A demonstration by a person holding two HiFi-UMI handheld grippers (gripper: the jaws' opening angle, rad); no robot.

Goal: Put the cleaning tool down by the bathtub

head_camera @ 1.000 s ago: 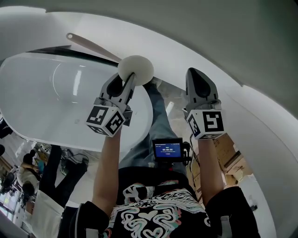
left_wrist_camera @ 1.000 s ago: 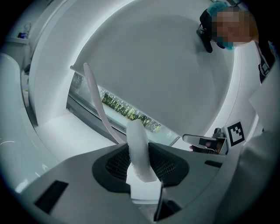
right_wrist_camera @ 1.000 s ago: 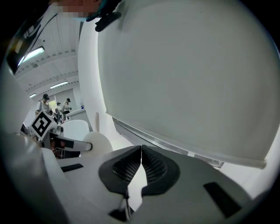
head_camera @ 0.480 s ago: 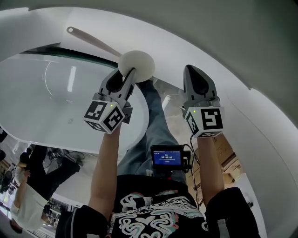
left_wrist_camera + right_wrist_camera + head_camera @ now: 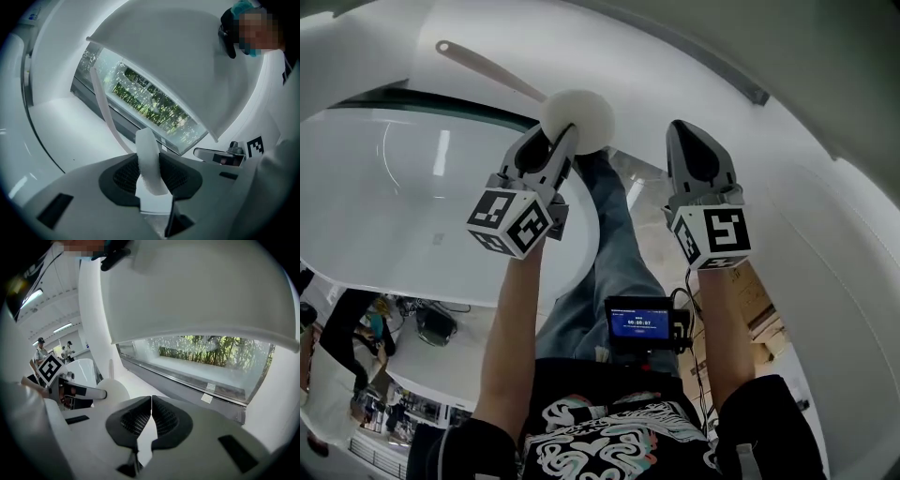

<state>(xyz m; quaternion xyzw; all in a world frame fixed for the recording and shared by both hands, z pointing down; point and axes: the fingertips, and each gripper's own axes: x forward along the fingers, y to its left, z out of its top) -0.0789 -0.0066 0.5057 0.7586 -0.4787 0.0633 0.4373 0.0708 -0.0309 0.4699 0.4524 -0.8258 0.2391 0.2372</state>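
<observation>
**Cleaning tool clamped by the tub rim**

The cleaning tool (image 5: 577, 120), a round white pad on a long pale handle, is pinched in the left gripper (image 5: 564, 142) near the rim of the white bathtub (image 5: 403, 197). The right gripper (image 5: 692, 131) has its jaws together with nothing between them. Beyond lie a white ledge (image 5: 61, 117) and a low window (image 5: 211, 352) onto green foliage.

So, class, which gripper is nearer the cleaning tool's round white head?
Left. The left gripper is clamped on the cleaning tool's round head; the right gripper, shut and empty, hangs apart from it to its right.
</observation>
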